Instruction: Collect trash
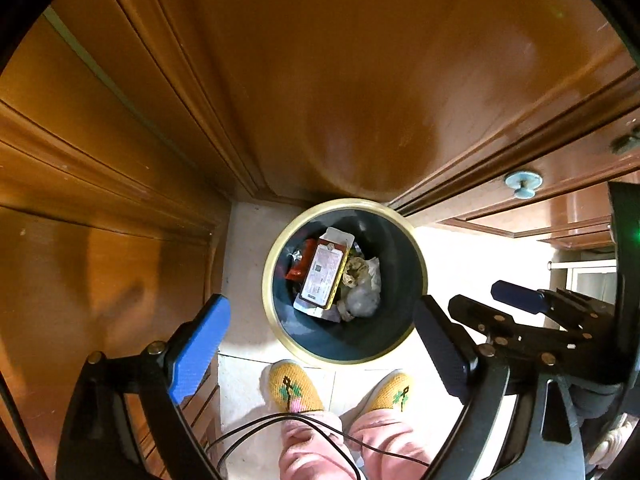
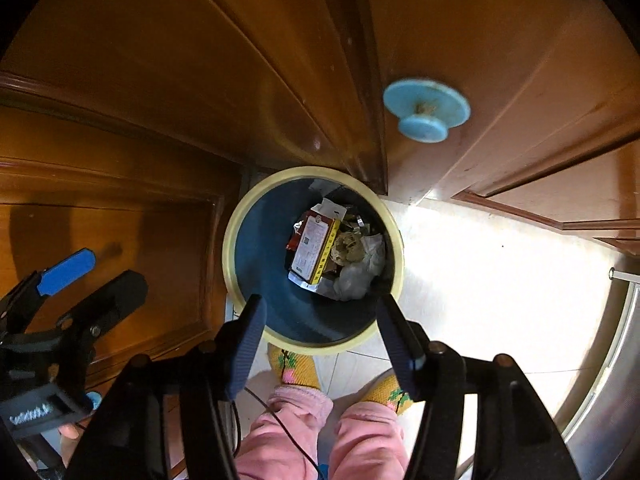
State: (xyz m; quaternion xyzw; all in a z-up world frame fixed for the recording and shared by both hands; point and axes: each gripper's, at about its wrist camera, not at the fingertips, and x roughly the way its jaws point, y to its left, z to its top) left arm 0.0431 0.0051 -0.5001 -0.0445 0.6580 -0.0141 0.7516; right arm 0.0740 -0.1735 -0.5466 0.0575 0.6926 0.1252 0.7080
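A round dark bin with a cream rim (image 1: 269, 292) (image 2: 230, 264) stands on the floor against wooden cabinets. Inside lie a flat printed carton (image 1: 322, 280) (image 2: 310, 246), a red wrapper (image 1: 300, 266) and crumpled paper and plastic (image 1: 362, 292) (image 2: 356, 268). My left gripper (image 1: 320, 340) (image 2: 90, 276) hangs above the bin's near edge, open and empty. My right gripper (image 2: 320, 332) (image 1: 480, 300) is beside it on the right, above the bin, also open and empty.
Brown wooden cabinet doors (image 1: 320, 80) rise behind and left of the bin. A blue round knob (image 2: 426, 110) (image 1: 523, 184) sticks out of a door at right. The person's yellow slippers (image 1: 296, 388) and pink trousers (image 2: 288, 432) are just below the bin. A thin black cable (image 1: 320, 428) crosses the legs.
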